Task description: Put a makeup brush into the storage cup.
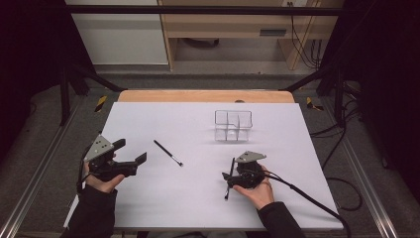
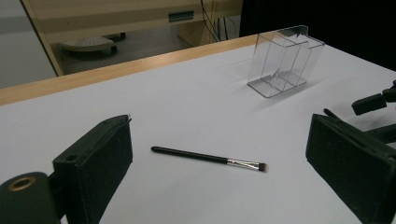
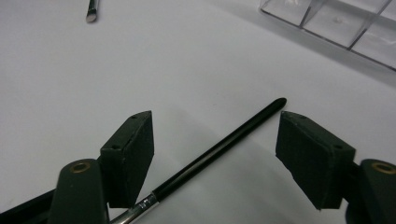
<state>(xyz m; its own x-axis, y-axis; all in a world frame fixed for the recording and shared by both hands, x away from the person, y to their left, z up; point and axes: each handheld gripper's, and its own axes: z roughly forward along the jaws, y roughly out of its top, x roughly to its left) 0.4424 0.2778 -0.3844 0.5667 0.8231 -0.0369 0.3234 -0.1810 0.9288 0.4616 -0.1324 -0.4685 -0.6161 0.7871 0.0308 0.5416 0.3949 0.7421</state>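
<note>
In the right gripper view, the right gripper (image 3: pixel 212 158) straddles the near brush (image 3: pixel 219 149) with jaws spread and not yet touching it, the handle running diagonally between the pads toward the clear organizer (image 3: pixel 341 28) lying beyond on the table (image 3: pixel 187 60).
</note>
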